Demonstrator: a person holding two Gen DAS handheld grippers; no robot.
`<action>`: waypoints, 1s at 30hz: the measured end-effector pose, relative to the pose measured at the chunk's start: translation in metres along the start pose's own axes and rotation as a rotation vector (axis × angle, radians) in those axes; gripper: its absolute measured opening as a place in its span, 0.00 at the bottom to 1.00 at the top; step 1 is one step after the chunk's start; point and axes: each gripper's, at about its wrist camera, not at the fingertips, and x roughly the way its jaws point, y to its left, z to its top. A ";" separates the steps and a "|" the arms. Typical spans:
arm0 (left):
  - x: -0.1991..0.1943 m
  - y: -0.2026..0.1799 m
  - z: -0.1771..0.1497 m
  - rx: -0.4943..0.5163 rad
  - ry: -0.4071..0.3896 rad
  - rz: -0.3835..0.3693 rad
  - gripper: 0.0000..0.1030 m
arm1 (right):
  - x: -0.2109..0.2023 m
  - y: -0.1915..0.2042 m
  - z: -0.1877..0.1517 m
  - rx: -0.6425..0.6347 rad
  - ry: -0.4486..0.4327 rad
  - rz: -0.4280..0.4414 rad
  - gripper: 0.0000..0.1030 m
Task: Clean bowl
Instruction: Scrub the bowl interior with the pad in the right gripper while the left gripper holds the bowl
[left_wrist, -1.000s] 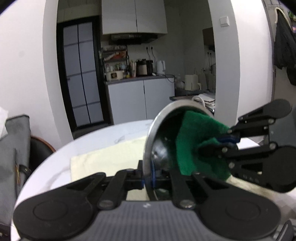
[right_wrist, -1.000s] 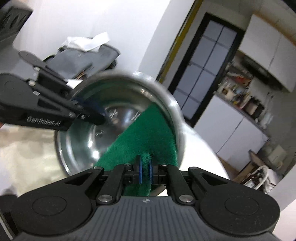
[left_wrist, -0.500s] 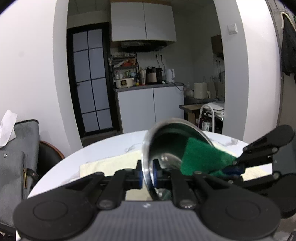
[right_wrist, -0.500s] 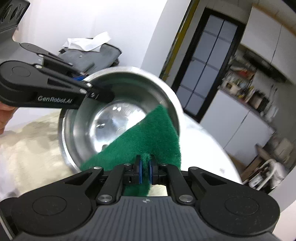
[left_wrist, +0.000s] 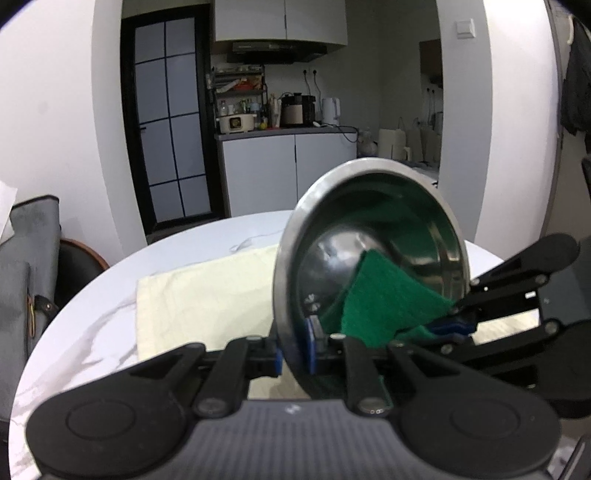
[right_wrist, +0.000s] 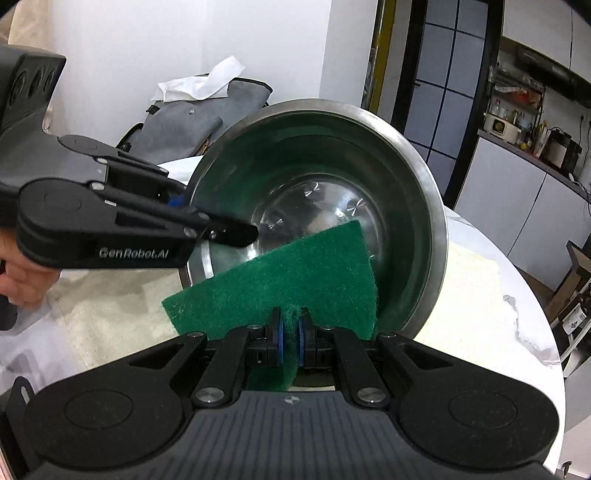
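A steel bowl (left_wrist: 373, 236) is held tilted on its side above the table, its opening facing the right gripper. My left gripper (left_wrist: 295, 349) is shut on the bowl's rim. It also shows in the right wrist view (right_wrist: 207, 221), pinching the left rim of the bowl (right_wrist: 325, 177). My right gripper (right_wrist: 290, 334) is shut on a green scouring pad (right_wrist: 295, 280). The pad reaches into the bowl's lower inner wall. In the left wrist view the pad (left_wrist: 388, 302) lies inside the bowl, with the right gripper (left_wrist: 456, 325) coming in from the right.
A round white marble table (left_wrist: 92, 302) carries a cream cloth (left_wrist: 199, 302) under the bowl. A grey bag (right_wrist: 192, 118) with white tissue stands beside the table. A kitchen counter (left_wrist: 284, 162) and a dark glass door (left_wrist: 170, 125) are far behind.
The pad has slid back from deep inside the bowl toward its lower rim. The bowl has turned so more of its inside faces both cameras. Both grips have held.
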 end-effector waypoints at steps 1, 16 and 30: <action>-0.001 0.001 0.000 -0.002 -0.003 0.002 0.12 | -0.001 0.002 0.000 -0.022 0.001 -0.026 0.07; -0.009 -0.013 0.007 0.073 -0.058 0.023 0.10 | -0.013 0.006 0.007 -0.102 -0.074 -0.216 0.07; 0.013 -0.004 -0.001 0.016 0.064 -0.052 0.15 | -0.001 0.016 -0.002 -0.049 0.019 -0.030 0.07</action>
